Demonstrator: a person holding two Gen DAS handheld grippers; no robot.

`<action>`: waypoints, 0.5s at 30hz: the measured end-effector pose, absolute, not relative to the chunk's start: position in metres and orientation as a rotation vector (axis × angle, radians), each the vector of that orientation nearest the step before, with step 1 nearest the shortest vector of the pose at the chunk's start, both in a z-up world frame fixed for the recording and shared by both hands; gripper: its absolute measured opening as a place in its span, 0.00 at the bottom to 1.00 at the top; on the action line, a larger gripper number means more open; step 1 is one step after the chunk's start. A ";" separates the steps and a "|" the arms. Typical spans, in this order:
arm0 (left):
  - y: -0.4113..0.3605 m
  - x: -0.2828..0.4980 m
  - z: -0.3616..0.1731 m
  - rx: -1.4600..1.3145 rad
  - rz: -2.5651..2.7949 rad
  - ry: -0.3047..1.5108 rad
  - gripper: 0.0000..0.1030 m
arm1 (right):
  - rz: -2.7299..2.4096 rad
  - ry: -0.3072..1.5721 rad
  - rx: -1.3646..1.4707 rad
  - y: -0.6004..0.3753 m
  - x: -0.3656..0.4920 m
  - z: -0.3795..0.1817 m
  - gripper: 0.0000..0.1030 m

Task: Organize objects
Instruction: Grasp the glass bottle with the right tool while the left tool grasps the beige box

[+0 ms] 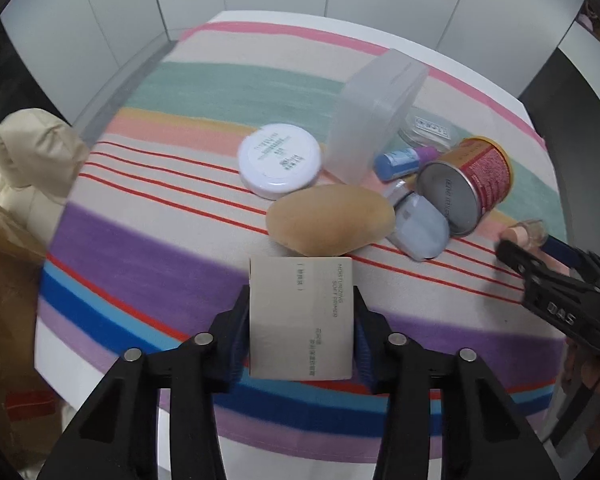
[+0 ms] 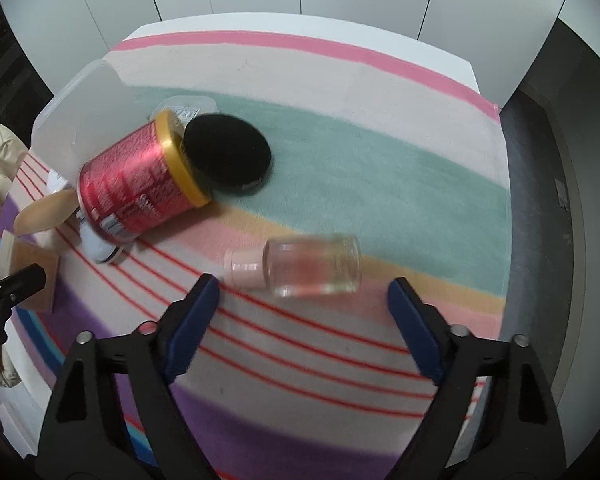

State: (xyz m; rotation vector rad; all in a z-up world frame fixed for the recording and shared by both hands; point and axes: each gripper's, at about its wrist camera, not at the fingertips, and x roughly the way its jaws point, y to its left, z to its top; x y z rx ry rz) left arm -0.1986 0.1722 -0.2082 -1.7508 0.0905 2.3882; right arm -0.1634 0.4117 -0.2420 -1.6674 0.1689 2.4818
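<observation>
With my right tongs (image 2: pixel 303 312) standing open just short of it, the bottle (image 2: pixel 312 266) lies on its side on the worktop (image 2: pixel 340 152) straight ahead of the gap. Its long axis runs across, pad to pad, cap toward the left pad, so I judge a closing squeezes it endwise. My left tongs (image 1: pixel 301 320) grip the box (image 1: pixel 302 316).

A grey primer box (image 1: pixel 301 318) lies flat; a clear pink-capped bottle (image 2: pixel 312 266) lies on its side.
</observation>
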 end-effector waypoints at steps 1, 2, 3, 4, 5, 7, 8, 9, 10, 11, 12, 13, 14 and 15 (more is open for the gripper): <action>0.173 -0.199 -0.208 -1.747 2.386 0.090 0.42 | 2.492 0.160 -1.658 0.411 -0.164 -0.243 0.76; 0.173 -0.199 -0.207 -1.748 2.384 0.094 0.42 | 2.510 0.137 -1.643 0.410 -0.166 -0.242 0.69; 0.173 -0.199 -0.206 -1.748 2.383 0.096 0.42 | 2.530 0.123 -1.637 0.408 -0.166 -0.241 0.63; 0.174 -0.198 -0.204 -1.748 2.381 0.098 0.41 | 2.541 0.110 -1.635 0.406 -0.167 -0.240 0.61; 0.174 -0.197 -0.203 -1.745 2.381 0.101 0.41 | 2.547 0.108 -1.644 0.404 -0.167 -0.238 0.61; 0.177 -0.194 -0.195 -1.730 2.381 0.118 0.41 | 2.568 0.118 -1.648 0.400 -0.163 -0.233 0.61; 0.178 -0.192 -0.192 -1.721 2.382 0.124 0.41 | 2.572 0.108 -1.647 0.397 -0.162 -0.231 0.61; 0.179 -0.190 -0.188 -1.716 2.381 0.125 0.41 | 2.574 0.091 -1.648 0.394 -0.158 -0.229 0.61; 0.180 -0.189 -0.186 -1.716 2.376 0.131 0.41 | 2.574 0.083 -1.651 0.390 -0.155 -0.226 0.61; 0.182 -0.186 -0.183 -1.717 2.375 0.142 0.41 | 2.574 0.083 -1.654 0.388 -0.151 -0.223 0.61; 0.182 -0.182 -0.180 -1.711 2.380 0.148 0.41 | 2.576 0.086 -1.652 0.387 -0.148 -0.219 0.61; 0.183 -0.180 -0.176 -1.697 2.381 0.148 0.41 | 2.579 0.088 -1.650 0.385 -0.144 -0.216 0.61; 0.184 -0.177 -0.172 -1.685 2.379 0.150 0.41 | 2.583 0.094 -1.648 0.383 -0.140 -0.212 0.61; 0.184 -0.174 -0.167 -1.671 2.379 0.153 0.41 | 2.585 0.106 -1.648 0.382 -0.137 -0.208 0.61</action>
